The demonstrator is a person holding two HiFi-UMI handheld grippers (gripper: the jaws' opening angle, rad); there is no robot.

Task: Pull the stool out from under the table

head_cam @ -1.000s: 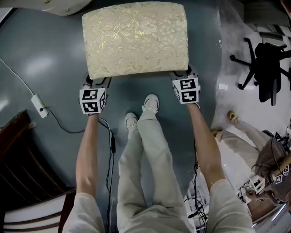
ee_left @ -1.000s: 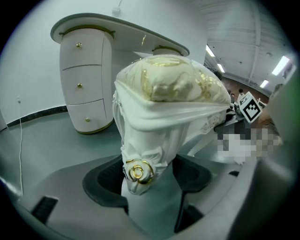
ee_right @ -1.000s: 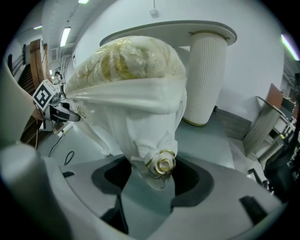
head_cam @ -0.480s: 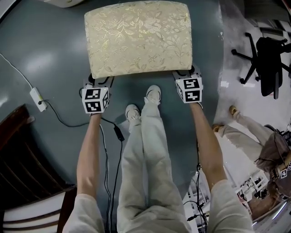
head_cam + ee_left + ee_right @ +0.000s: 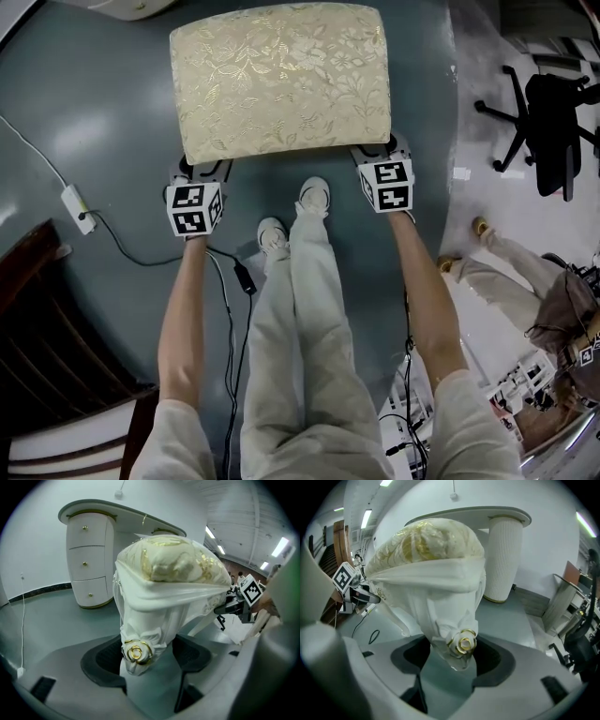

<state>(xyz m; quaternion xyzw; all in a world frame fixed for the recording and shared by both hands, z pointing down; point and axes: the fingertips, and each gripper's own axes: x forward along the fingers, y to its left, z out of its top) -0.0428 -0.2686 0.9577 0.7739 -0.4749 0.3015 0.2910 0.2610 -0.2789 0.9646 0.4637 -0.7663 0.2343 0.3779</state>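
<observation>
The stool (image 5: 281, 80) has a cream cushion with gold brocade and white carved legs. It stands on the grey floor just ahead of my feet. My left gripper (image 5: 201, 171) is at its near left corner. In the left gripper view the left gripper (image 5: 145, 657) is shut on the leg with a gold rose (image 5: 137, 652). My right gripper (image 5: 375, 156) is at the near right corner. In the right gripper view the right gripper (image 5: 454, 660) has its pads against the other rose leg (image 5: 461, 644). Each gripper shows in the other's view under the seat.
A white dressing table with drawers (image 5: 89, 559) and a ribbed pedestal (image 5: 504, 559) stands behind the stool. A power strip (image 5: 77, 208) and cables lie on the floor at left. Dark wooden furniture (image 5: 37, 356) is at lower left. An office chair (image 5: 548, 131) and another person (image 5: 511, 281) are at right.
The stool and both grippers keep the same hold and barely shift in the view. My feet have stepped slightly and the floor cable at left has moved.
</observation>
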